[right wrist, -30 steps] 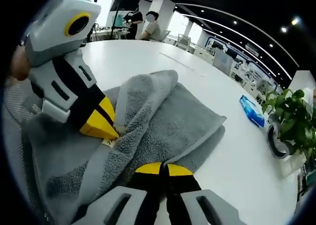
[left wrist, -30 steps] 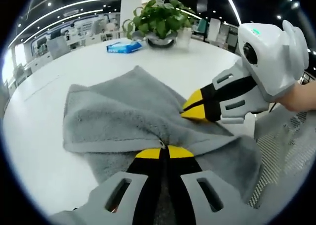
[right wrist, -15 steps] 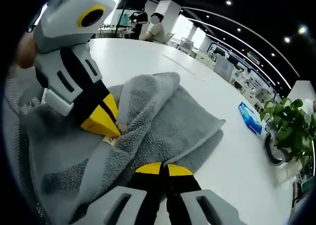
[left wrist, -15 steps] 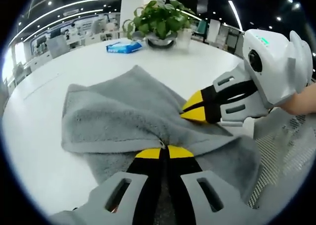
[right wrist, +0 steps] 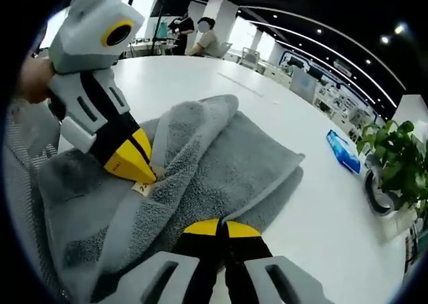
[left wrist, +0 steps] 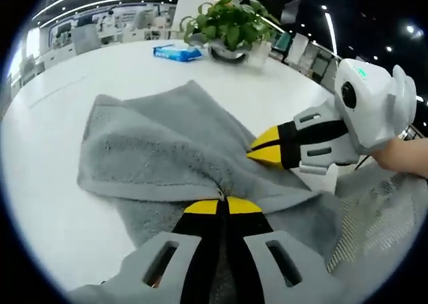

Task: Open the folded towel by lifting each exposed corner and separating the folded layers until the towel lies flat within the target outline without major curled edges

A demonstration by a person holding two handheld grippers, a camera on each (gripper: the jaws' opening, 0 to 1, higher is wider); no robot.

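— Both hands have shifted a little since a second ago: from the left gripper view the plant now sits higher and the table tilts more, and the right gripper [left wrist: 253, 153] has drawn slightly further off to the side. The cloth itself looks much as it did.

— Where is the towel [left wrist: 160, 150] now?

— On the white table [left wrist: 60, 117], grey, still bunched and folded, with layers gathered toward the two grippers. In the right gripper view the towel [right wrist: 221, 164] has a thick rolled fold running up its middle and a flatter layer spread out beneath it toward the table [right wrist: 321, 204].

— And the jaws?

— The left gripper [left wrist: 223, 205] has its yellow tips pressed together, pinching a fold of the towel right at the tips. The right gripper [right wrist: 222, 228] in its own view is the same: tips closed together on the near edge of the cloth. From the other side, the left gripper [right wrist: 144, 177] bites the towel beside a small label [right wrist: 142, 188].

— Anything else on the table?

— A potted plant [left wrist: 231, 27] at the far side, with a blue packet [left wrist: 177, 52] near it. People stand far off in the right gripper view.
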